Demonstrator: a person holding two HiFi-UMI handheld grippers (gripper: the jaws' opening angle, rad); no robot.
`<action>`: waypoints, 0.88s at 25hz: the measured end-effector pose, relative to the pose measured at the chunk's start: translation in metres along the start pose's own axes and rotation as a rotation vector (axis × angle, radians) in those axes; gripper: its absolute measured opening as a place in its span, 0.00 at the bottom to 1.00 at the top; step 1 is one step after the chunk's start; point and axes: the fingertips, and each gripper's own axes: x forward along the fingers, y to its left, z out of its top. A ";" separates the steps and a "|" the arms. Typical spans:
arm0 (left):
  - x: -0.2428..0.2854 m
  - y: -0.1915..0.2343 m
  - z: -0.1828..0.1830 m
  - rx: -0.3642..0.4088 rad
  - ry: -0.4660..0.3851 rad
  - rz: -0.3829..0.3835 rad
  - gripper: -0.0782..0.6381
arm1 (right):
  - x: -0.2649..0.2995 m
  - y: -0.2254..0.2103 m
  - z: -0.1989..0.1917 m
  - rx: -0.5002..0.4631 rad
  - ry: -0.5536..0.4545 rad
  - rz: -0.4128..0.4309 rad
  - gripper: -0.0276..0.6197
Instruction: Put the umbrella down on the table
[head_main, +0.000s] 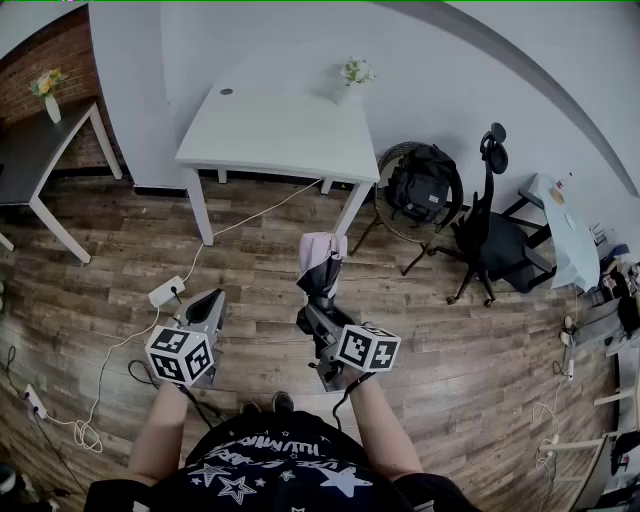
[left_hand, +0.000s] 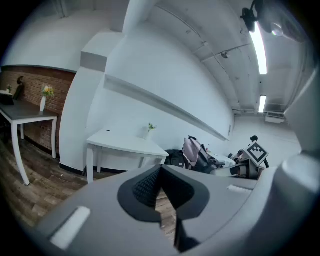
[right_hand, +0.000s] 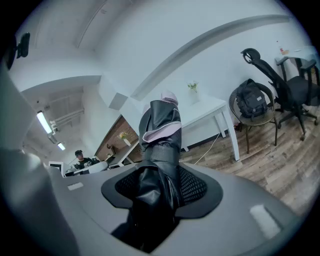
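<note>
The task was not yet done, as far as the views showed. The folded umbrella (right_hand: 161, 131), black with a pale pink lining, was clamped between the jaws of the right gripper (right_hand: 160, 189), its strapped canopy sticking out forward and slightly downward, in the air over the floor. In the head view the umbrella (head_main: 322, 262) pointed toward the white table (head_main: 270, 135) but was well short of it, with bare boards between. What was left, by my judgement, was the approach to the table, lowering the umbrella onto the top and letting go.

The left gripper (left_hand: 160, 189) had its jaws brought together with nothing between them, only a thin slit of floor showing lower down. It was held beside the right one and took no part in the hold.

The white table's top was mostly bare, carrying a small vase of flowers (head_main: 352, 78) at its far right corner, so there was plenty of room to lay the umbrella flat. The wooden floor (head_main: 100, 270) had a power strip (head_main: 166, 291) and loose cables across it. A dark table (head_main: 25, 155) with yellow flowers (head_main: 47, 85) stood against a brick wall (head_main: 60, 55) on the left, and a backpack (head_main: 422, 185) on a round chair and an office chair (head_main: 490, 240) stood to the right
</note>
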 end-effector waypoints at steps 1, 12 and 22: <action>0.002 -0.001 0.001 0.005 0.001 0.002 0.11 | 0.001 -0.001 0.001 0.002 0.003 -0.002 0.38; 0.002 -0.004 0.000 0.019 0.010 0.013 0.11 | 0.002 -0.002 0.001 -0.002 0.020 -0.004 0.38; -0.028 0.016 -0.031 0.002 0.055 0.039 0.11 | 0.001 0.012 -0.025 0.001 0.042 -0.007 0.38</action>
